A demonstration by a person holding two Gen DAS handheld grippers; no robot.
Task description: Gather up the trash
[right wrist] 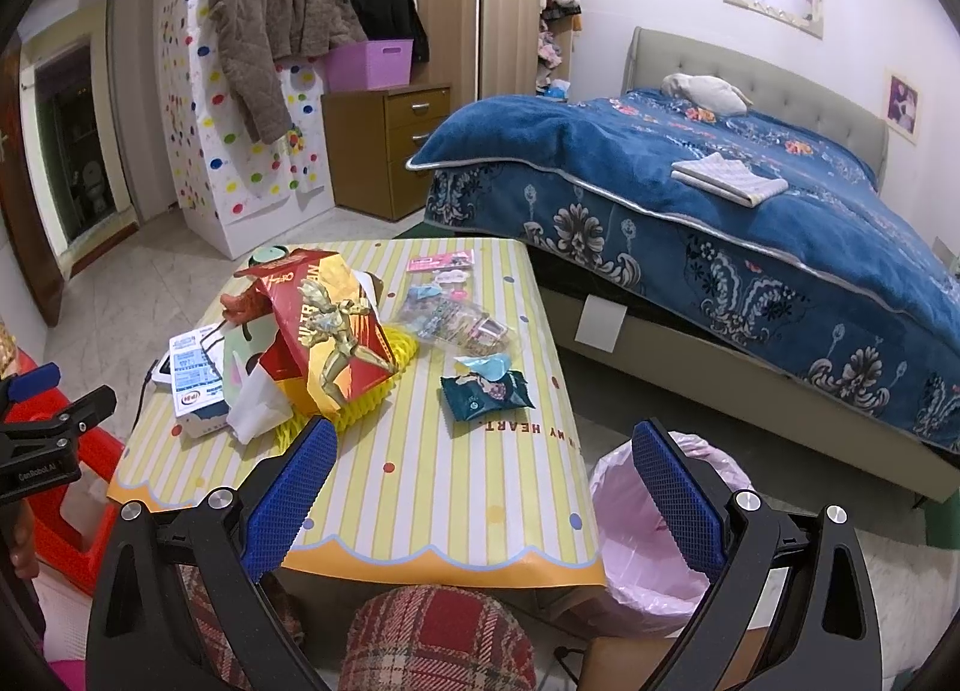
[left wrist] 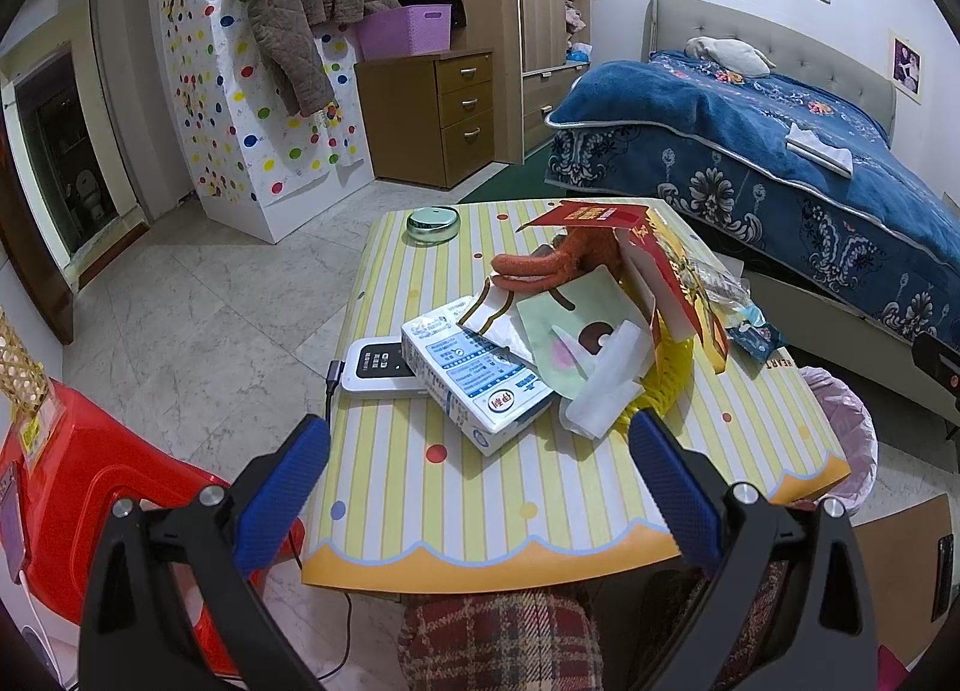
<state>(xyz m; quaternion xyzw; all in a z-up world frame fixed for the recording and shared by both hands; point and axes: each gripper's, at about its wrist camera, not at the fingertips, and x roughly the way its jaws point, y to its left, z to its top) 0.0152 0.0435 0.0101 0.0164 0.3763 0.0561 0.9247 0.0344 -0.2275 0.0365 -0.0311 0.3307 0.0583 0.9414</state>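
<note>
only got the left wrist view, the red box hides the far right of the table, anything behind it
Observer: Yes, a pink sticker pack lies flat near the far edge of the table.
Operator: bin mouth open or covered
Observer: The pink-lined bin stands open beside the table's near right corner.
Operator: right jaws holding anything
Observer: No. The right gripper is open, with nothing between its jaws.

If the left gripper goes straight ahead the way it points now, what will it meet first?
Probably the white milk carton. The open left gripper points down over the near edge of the striped table, and the carton lies nearest between its fingers, though depth is uncertain.
</note>
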